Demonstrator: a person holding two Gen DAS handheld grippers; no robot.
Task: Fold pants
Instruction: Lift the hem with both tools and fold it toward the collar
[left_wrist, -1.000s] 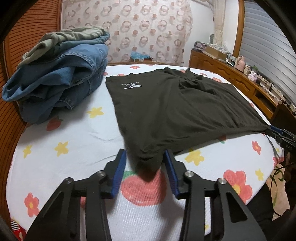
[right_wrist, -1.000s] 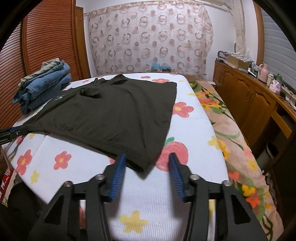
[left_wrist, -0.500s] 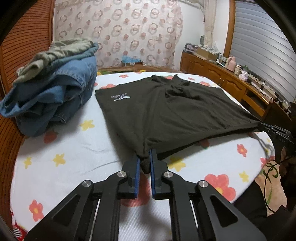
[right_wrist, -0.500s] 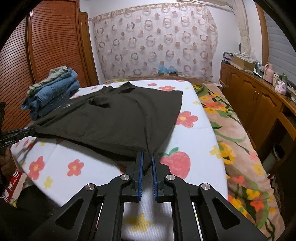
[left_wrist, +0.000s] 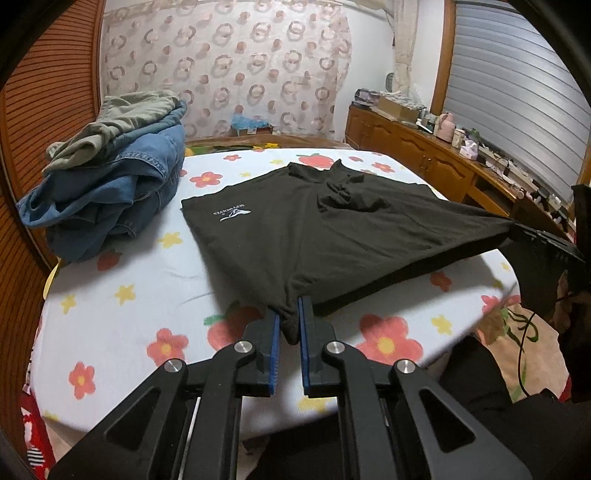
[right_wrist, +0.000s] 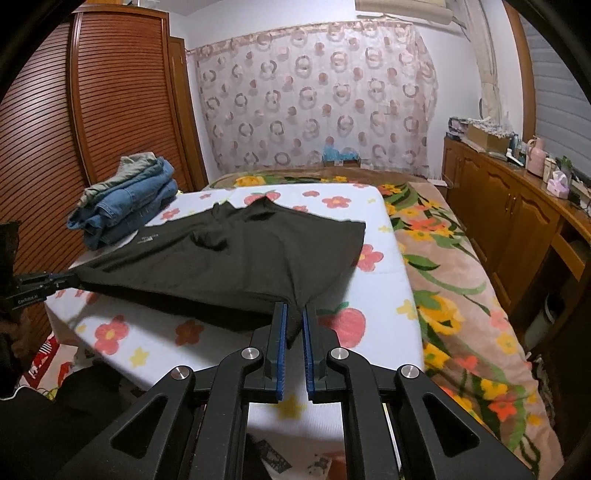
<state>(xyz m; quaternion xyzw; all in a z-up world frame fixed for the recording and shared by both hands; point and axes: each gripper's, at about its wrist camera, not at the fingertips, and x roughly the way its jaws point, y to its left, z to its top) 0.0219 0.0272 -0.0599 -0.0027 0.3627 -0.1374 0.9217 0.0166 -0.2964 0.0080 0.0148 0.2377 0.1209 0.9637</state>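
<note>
Dark pants (left_wrist: 332, 229) with a small white logo lie spread on the flowered board (left_wrist: 140, 295). My left gripper (left_wrist: 289, 314) is shut on the near left corner of the pants and holds it above the board. My right gripper (right_wrist: 293, 314) is shut on the near right corner of the pants (right_wrist: 229, 258) and also holds it lifted. The near edge hangs taut between the two grippers. The far edge still rests on the board. The right gripper shows at the right of the left wrist view (left_wrist: 532, 236), the left gripper at the left of the right wrist view (right_wrist: 48, 282).
A pile of folded jeans and a green garment (left_wrist: 110, 184) sits at the board's far left (right_wrist: 125, 199). A flowered bed (right_wrist: 461, 295) lies to the right. A wooden cabinet (right_wrist: 517, 221) with clutter runs along the right wall. A slatted wardrobe (right_wrist: 92, 110) stands on the left.
Both grippers went from open around the pants' near corners to shut on them. They have since risen, lifting the near edge off the board.
</note>
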